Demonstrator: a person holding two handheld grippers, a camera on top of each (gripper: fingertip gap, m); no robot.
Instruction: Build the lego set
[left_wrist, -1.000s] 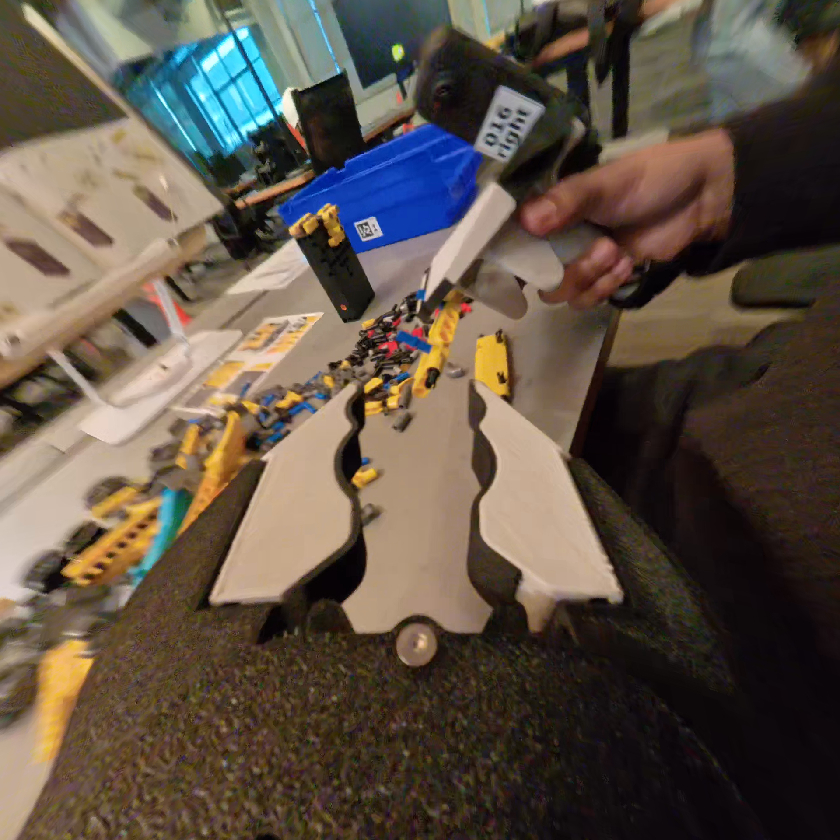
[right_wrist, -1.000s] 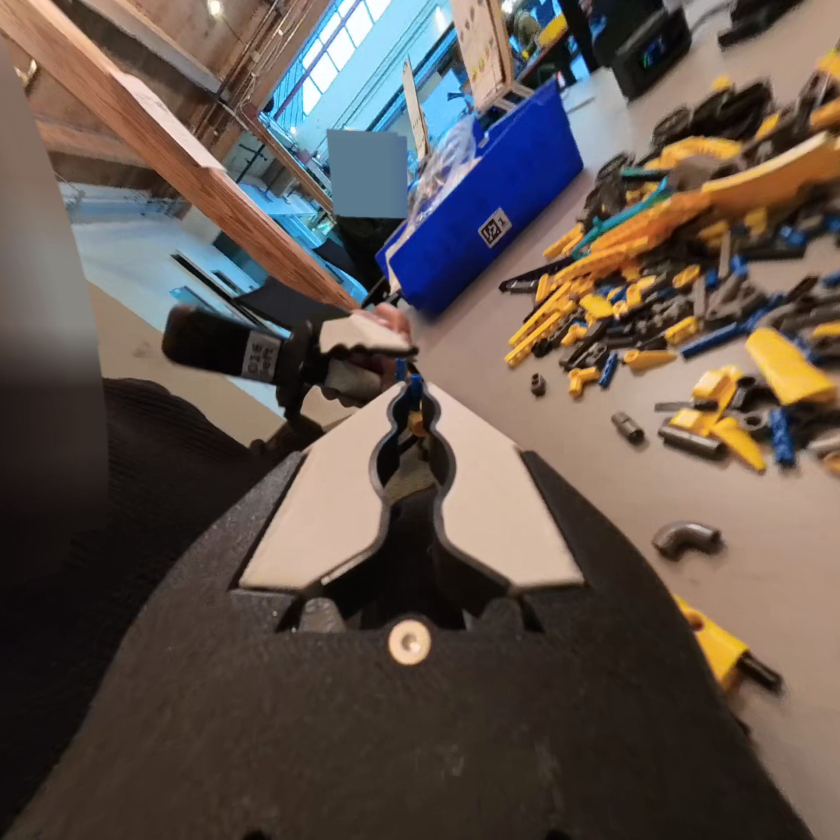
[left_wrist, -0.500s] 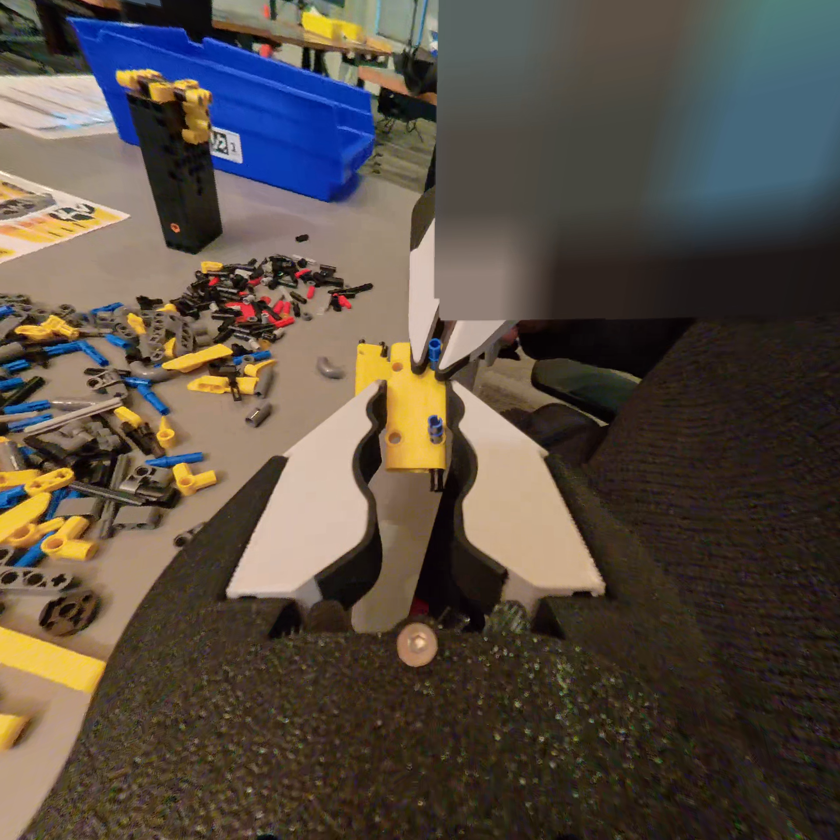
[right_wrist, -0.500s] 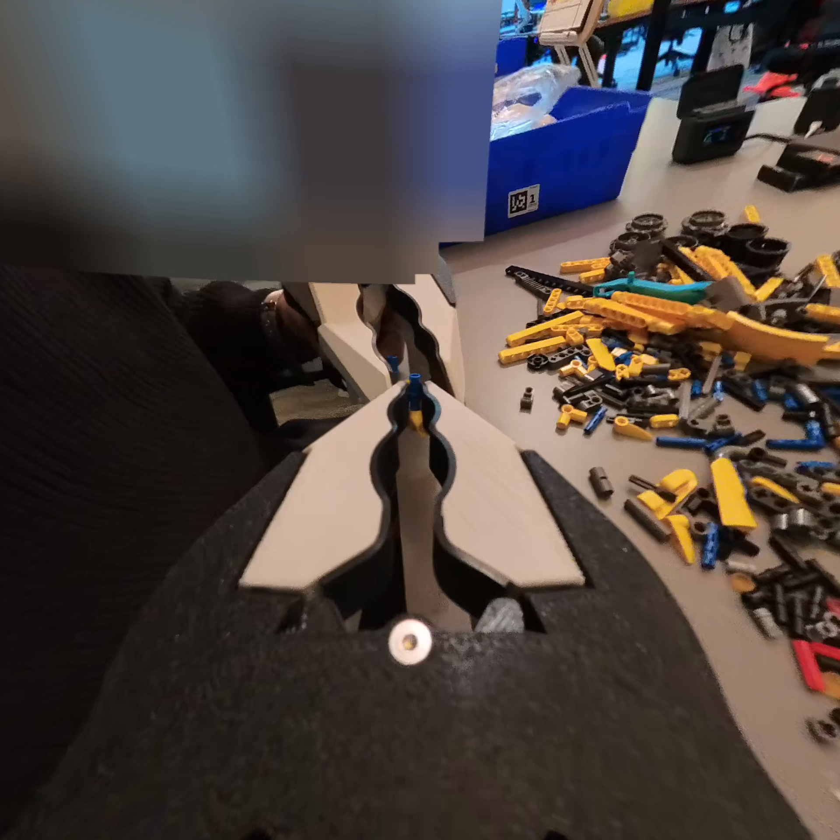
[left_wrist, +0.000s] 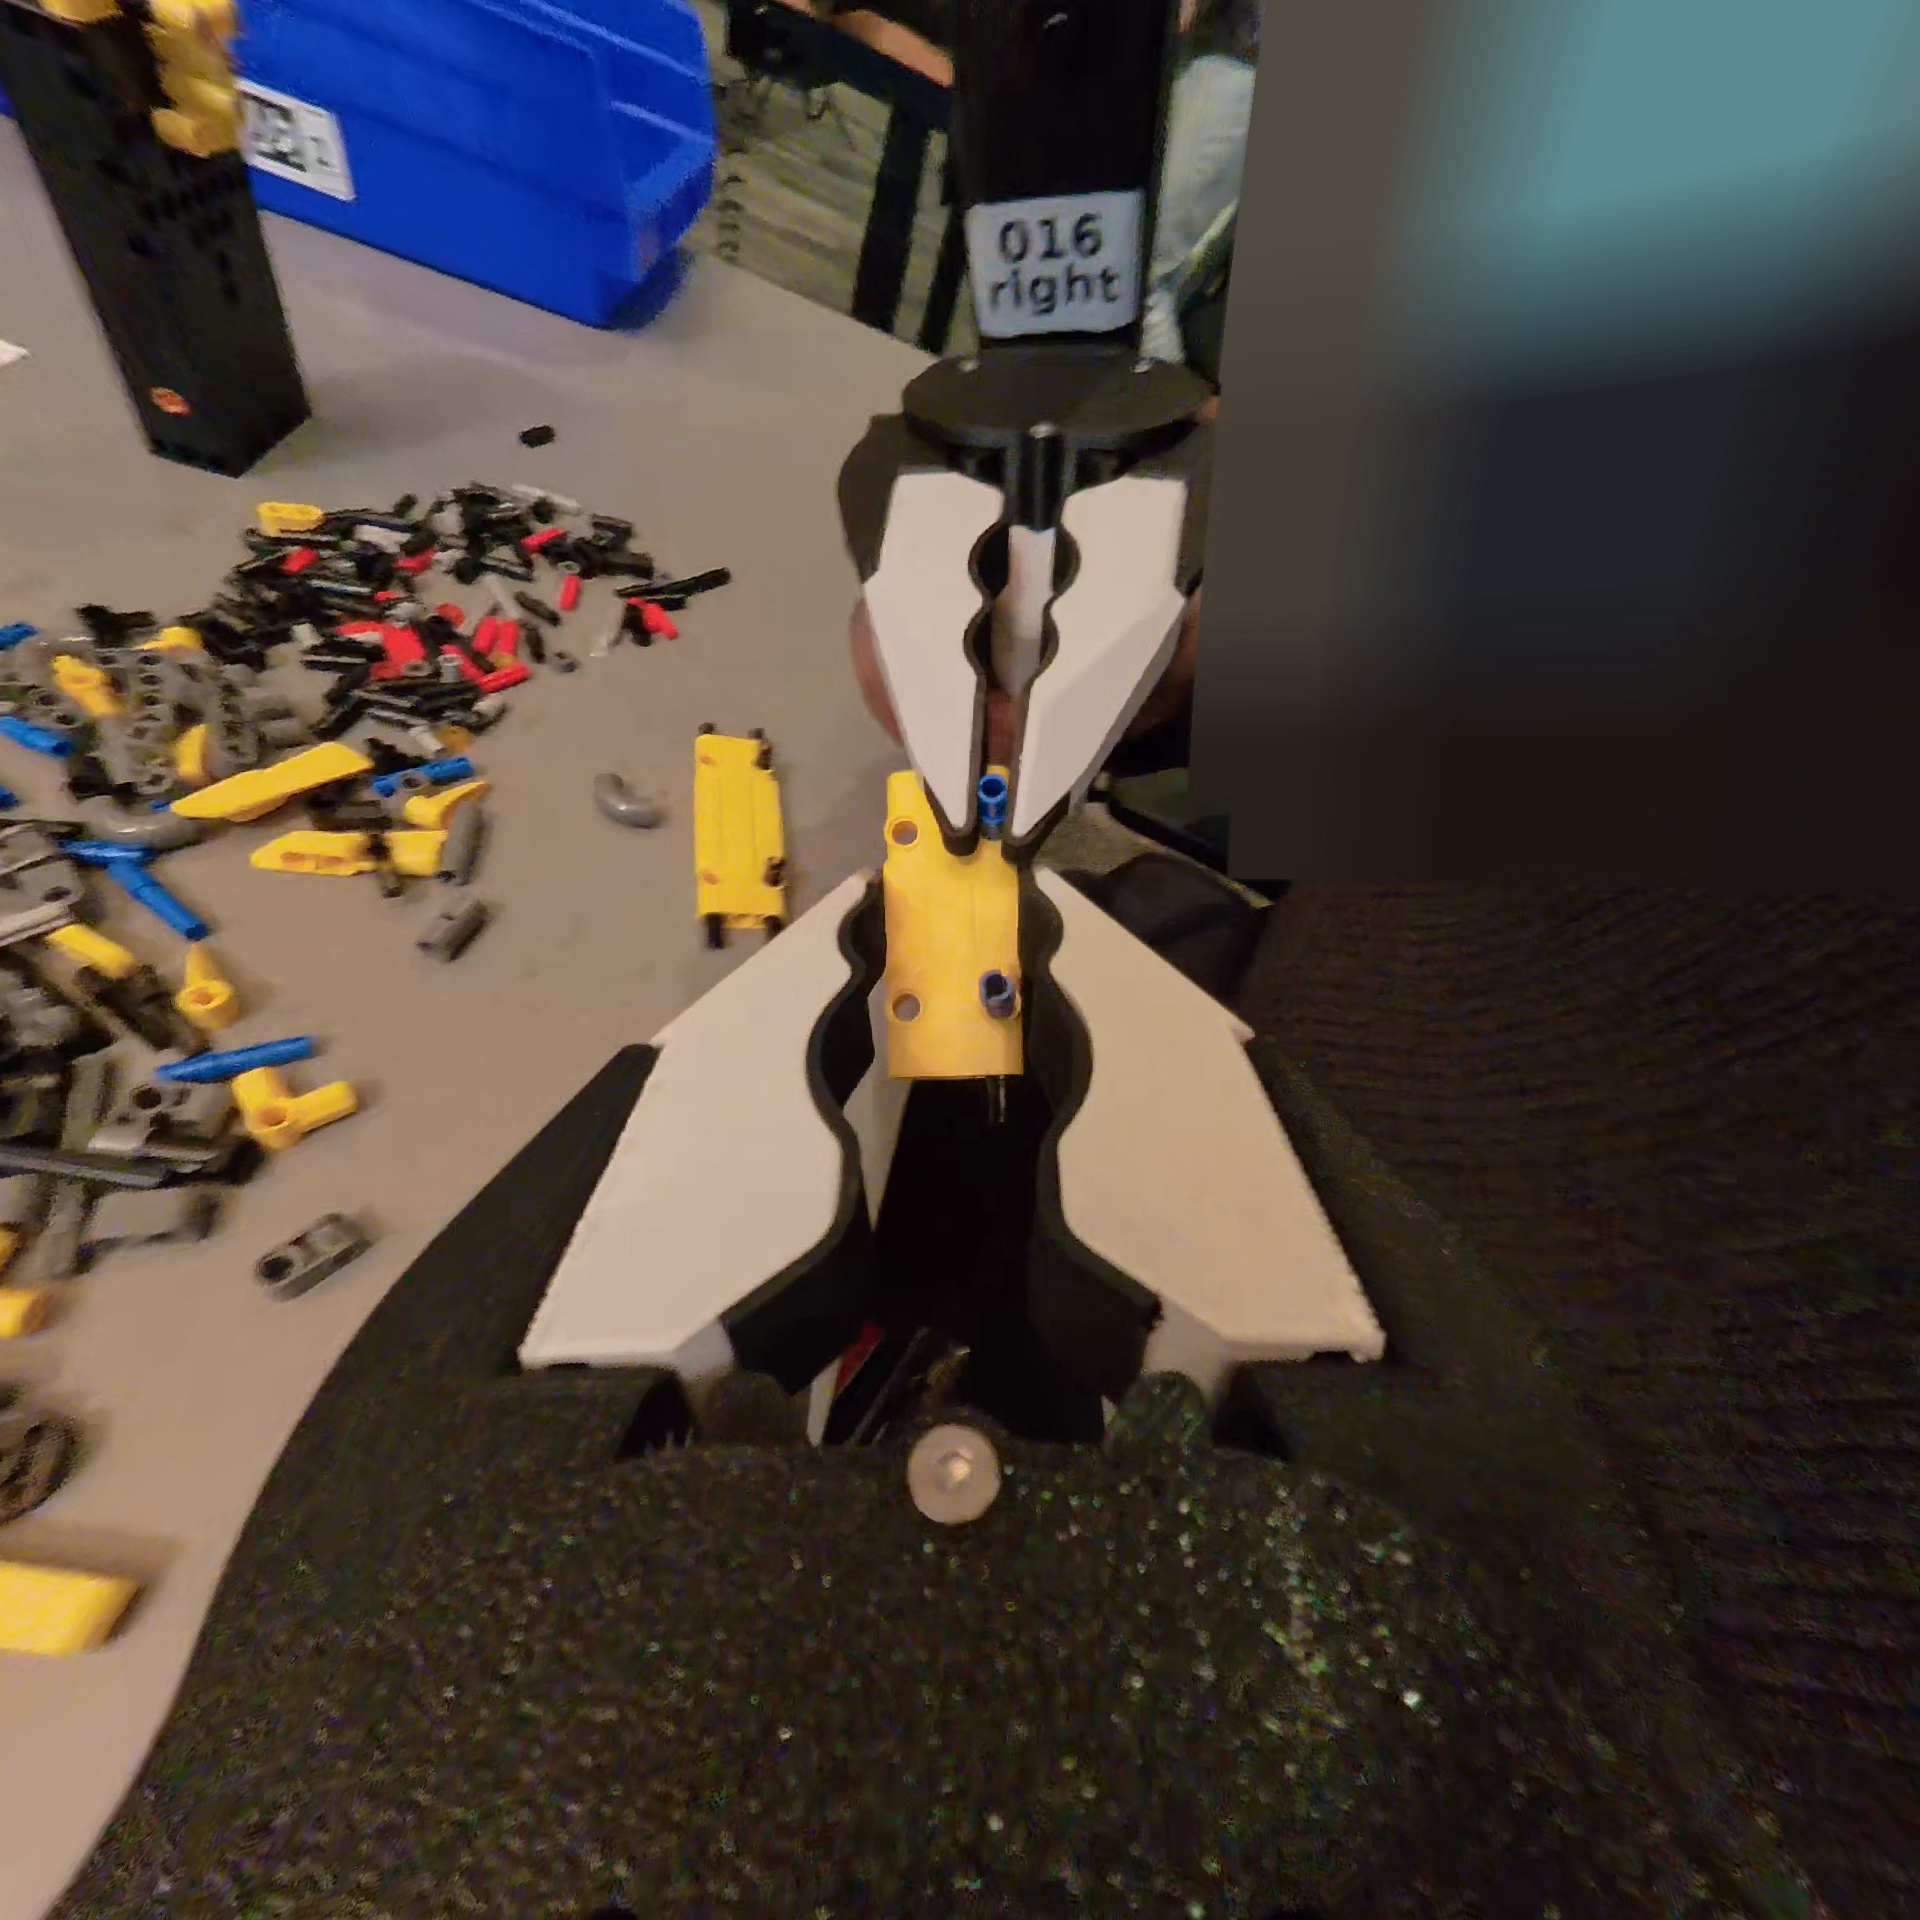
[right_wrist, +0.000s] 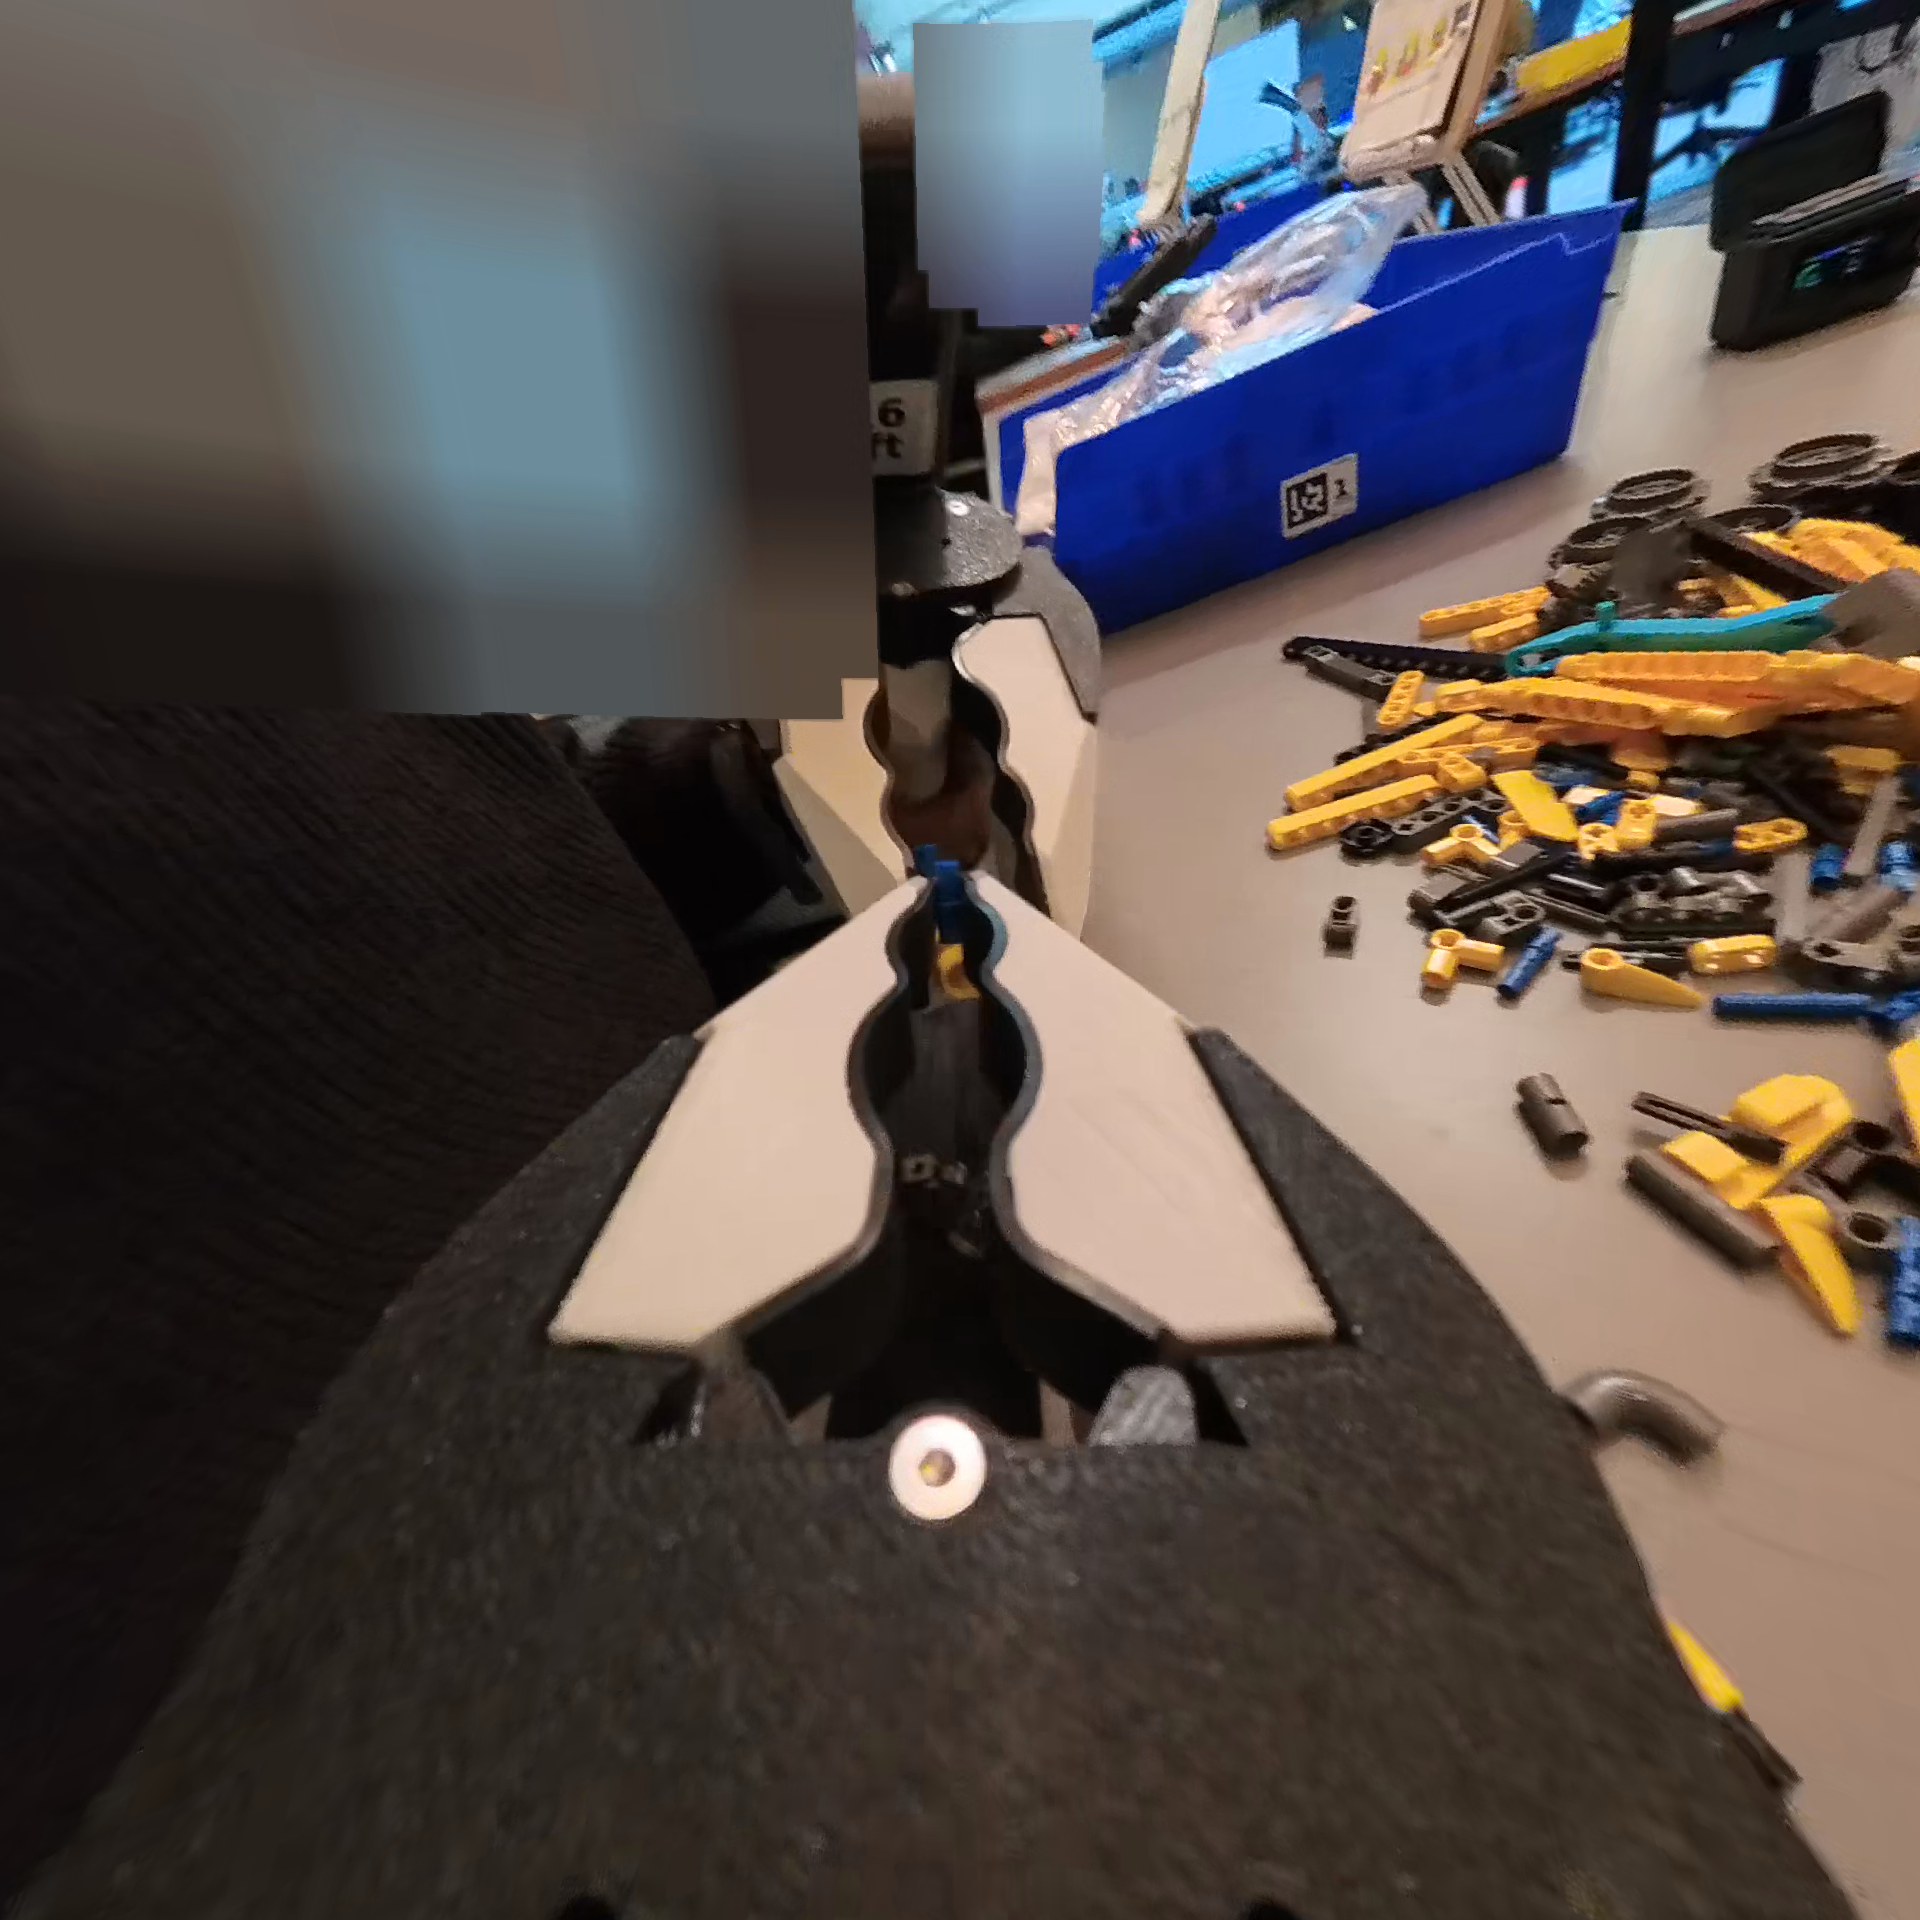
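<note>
In the left wrist view my left gripper is shut on a yellow panel piece and holds it up off the grey table, near its edge. A blue pin sits in one of the panel's holes. My right gripper faces it, tip to tip, shut on a second small blue pin at the panel's far edge. In the right wrist view my right gripper pinches that blue pin. A bit of the yellow panel shows below. One of the left gripper's fingers stands just beyond.
Loose yellow, black, blue and red building pieces cover the table to the left, with another yellow panel, a black tower and a blue bin. The right wrist view shows the piece pile, black tyres and a person's dark clothing. My left and right fingertips are right by each other. From either gripper's tips it is about 30 centimetres to the black tower.
A second ago my left gripper was open and empty over the table; now it is shut on the yellow panel. Both grippers have turned to face each other, and the pin has come up to the panel.
</note>
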